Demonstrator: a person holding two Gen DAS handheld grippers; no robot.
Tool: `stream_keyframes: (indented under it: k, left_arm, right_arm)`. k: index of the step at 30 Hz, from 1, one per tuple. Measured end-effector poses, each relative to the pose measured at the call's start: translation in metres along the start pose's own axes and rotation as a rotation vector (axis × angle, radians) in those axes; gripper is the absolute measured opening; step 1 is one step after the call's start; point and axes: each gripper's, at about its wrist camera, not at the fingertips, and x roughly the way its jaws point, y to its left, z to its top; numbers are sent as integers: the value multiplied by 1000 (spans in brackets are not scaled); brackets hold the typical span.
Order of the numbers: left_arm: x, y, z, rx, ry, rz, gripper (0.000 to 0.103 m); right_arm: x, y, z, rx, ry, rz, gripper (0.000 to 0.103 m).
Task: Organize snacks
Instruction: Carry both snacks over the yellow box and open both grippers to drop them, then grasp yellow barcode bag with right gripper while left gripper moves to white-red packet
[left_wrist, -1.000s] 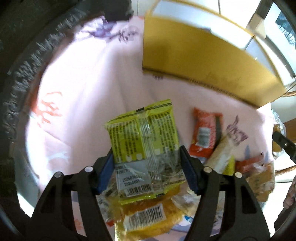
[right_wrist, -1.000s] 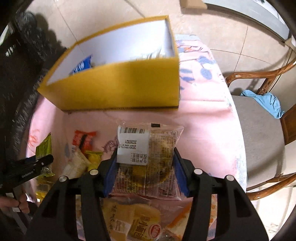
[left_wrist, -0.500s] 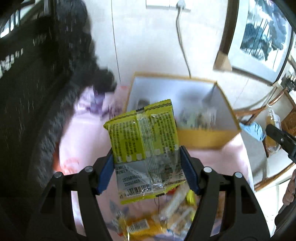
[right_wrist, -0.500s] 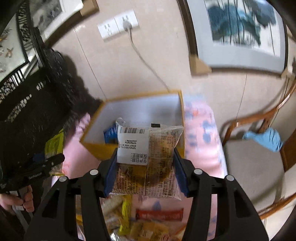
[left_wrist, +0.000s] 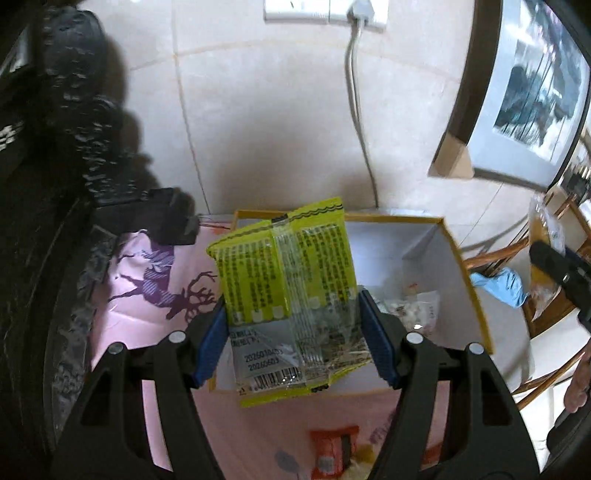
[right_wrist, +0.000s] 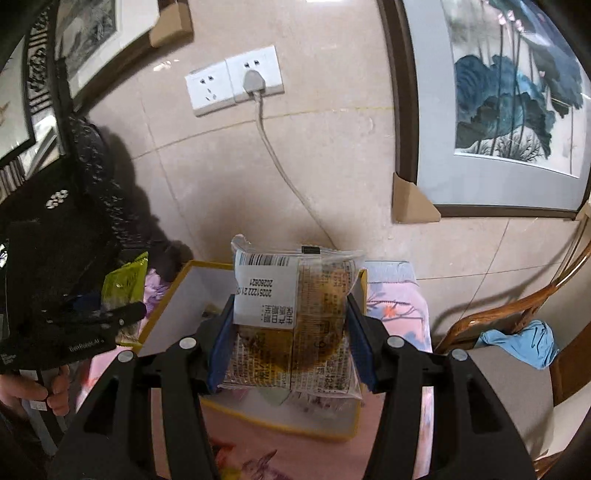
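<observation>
My left gripper (left_wrist: 295, 336) is shut on a yellow-green snack packet (left_wrist: 288, 280), held in the air above the open yellow box (left_wrist: 476, 295). Inside the white-lined box lie a few wrapped snacks (left_wrist: 410, 306). My right gripper (right_wrist: 290, 339) is shut on a clear packet with a brown cake (right_wrist: 295, 317) and a white barcode label, held over the same yellow box (right_wrist: 166, 299). In the right wrist view the left gripper (right_wrist: 99, 317) with its yellow-green packet (right_wrist: 123, 286) shows at the left, a hand beneath it.
The box stands on a pink tablecloth (left_wrist: 147, 295) with purple deer prints. Loose snacks (left_wrist: 332, 450) lie near the table's front. A wooden chair (right_wrist: 517, 350) with a blue cloth (right_wrist: 524, 341) stands to the right. A wall socket and cable (right_wrist: 255, 85) are behind.
Both grippers have risen and tipped up with their packets, from low over the snack pile to above the yellow box. The wall and pictures have come into view.
</observation>
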Motion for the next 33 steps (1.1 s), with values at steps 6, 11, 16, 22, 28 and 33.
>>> stream_keyframes:
  k: [6, 11, 16, 22, 28, 33]
  left_arm:
    - [51, -3, 1, 10, 89, -10, 68]
    - [64, -2, -4, 0, 112, -31, 68]
    - [60, -9, -10, 68, 73, 59, 101]
    - [14, -4, -45, 157, 78, 201, 101]
    - [-28, 12, -141, 238, 236, 334, 101]
    - [-61, 31, -248, 177, 424, 418, 101]
  right_arm:
    - [34, -8, -7, 9, 53, -5, 55]
    - [48, -12, -11, 42, 97, 23, 55]
    - [42, -6, -16, 10, 99, 24, 102]
    - [-2, 8, -32, -169, 125, 2, 102]
    - [-21, 32, -95, -252, 306, 74, 102]
    - [-17, 71, -164, -301, 481, 178, 102]
